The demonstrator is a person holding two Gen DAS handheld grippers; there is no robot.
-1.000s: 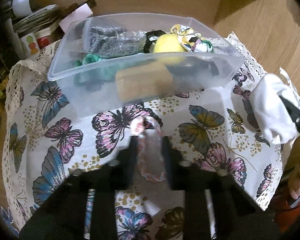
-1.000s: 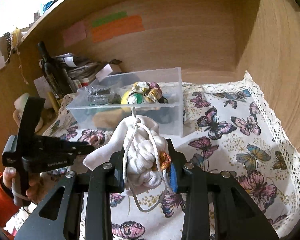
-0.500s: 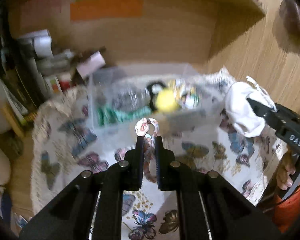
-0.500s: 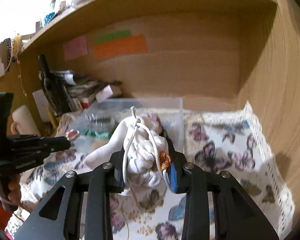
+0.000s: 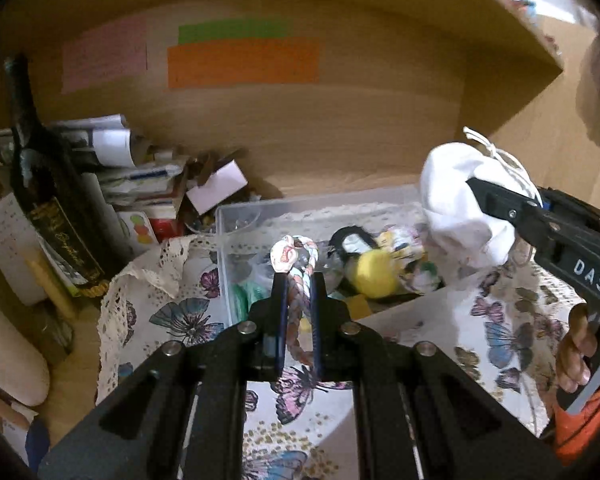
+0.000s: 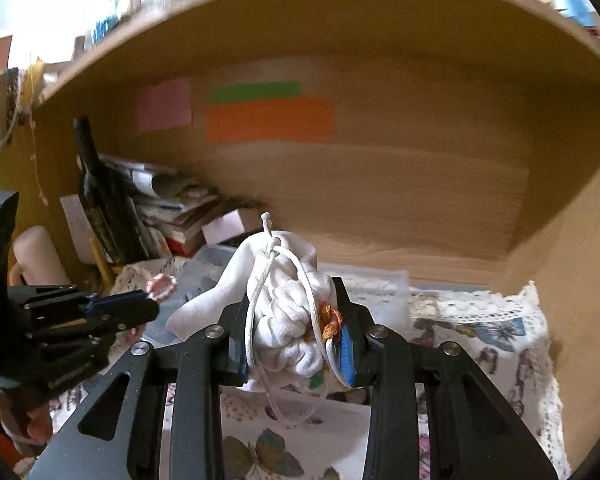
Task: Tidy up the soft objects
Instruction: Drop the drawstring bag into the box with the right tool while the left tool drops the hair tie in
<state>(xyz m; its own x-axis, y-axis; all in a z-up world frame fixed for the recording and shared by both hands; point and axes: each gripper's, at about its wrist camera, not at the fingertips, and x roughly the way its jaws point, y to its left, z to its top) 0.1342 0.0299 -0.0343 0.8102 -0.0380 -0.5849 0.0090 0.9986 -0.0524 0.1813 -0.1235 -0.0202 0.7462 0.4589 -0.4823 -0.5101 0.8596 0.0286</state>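
My left gripper (image 5: 299, 280) is shut on a pink and white braided hair tie (image 5: 296, 256) and holds it in the air in front of the clear plastic bin (image 5: 260, 216). The bin holds a yellow ball (image 5: 374, 274), a green item and other soft things. My right gripper (image 6: 290, 292) is shut on a white drawstring pouch (image 6: 284, 320) and holds it above the bin's right side. The pouch also shows in the left wrist view (image 5: 460, 204). The left gripper also shows in the right wrist view (image 6: 156, 300).
The bin stands on a butterfly-print cloth (image 5: 420, 332) with lace edging inside a wooden alcove. A dark bottle (image 5: 44, 184), stacked papers (image 5: 140, 176) and a small white box (image 5: 216, 188) crowd the back left. Coloured sticky notes (image 5: 240, 60) are on the back wall.
Both grippers have risen from the cloth and tilted up toward the back wall. The left one shut on the hair tie and lifted it. The pouch moved over the bin.
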